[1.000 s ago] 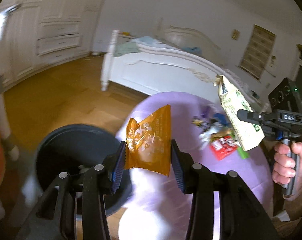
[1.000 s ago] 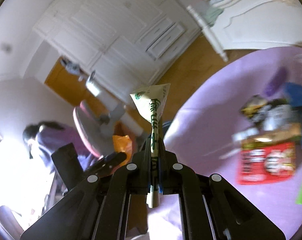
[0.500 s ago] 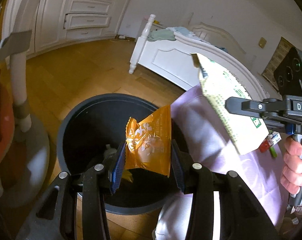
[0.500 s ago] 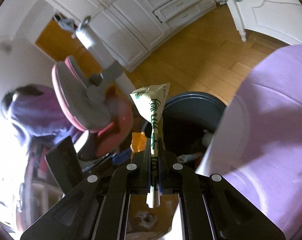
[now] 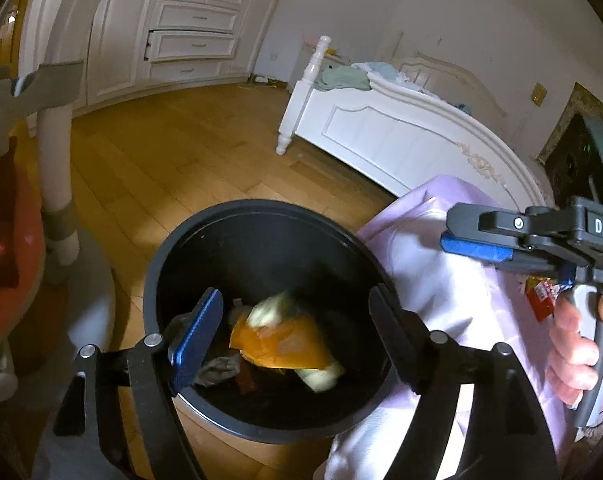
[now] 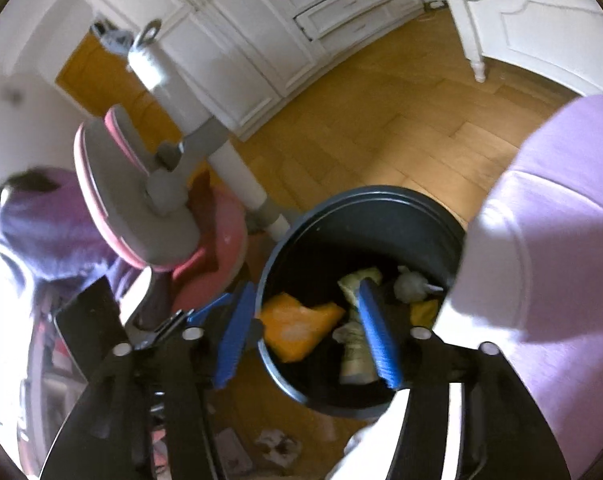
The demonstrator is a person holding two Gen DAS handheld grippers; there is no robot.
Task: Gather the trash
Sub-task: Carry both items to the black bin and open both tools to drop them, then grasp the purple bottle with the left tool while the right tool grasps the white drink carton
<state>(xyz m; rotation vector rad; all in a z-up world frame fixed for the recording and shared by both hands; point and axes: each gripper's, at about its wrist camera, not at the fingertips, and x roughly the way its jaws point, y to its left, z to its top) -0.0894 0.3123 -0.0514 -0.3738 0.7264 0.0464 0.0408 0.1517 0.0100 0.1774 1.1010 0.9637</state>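
A black round bin (image 5: 205,236) (image 6: 381,208) stands on the wood floor beside the purple-covered table (image 5: 441,264) (image 6: 561,220). Both grippers hang over its mouth. My left gripper (image 5: 297,332) is opening, with nothing between its fingers. The orange snack bag (image 5: 277,340) (image 6: 297,326) lies loose inside the bin. My right gripper (image 6: 309,332) is opening too, and its jaws are empty. The pale green-printed packet (image 5: 269,308) (image 6: 355,356) is down in the bin among other wrappers. A hand holds the right gripper (image 5: 477,236) at the right of the left wrist view.
A pink and grey chair (image 6: 141,208) on a white post (image 5: 55,152) stands close left of the bin. A white bed (image 5: 389,136) lies beyond the table. A red wrapper (image 5: 541,300) stays on the table. A person in purple (image 6: 41,220) is at far left.
Both grippers swung from the table over the bin, then their jaws parted. The orange bag and the green-printed packet left the jaws and now lie in the bin.
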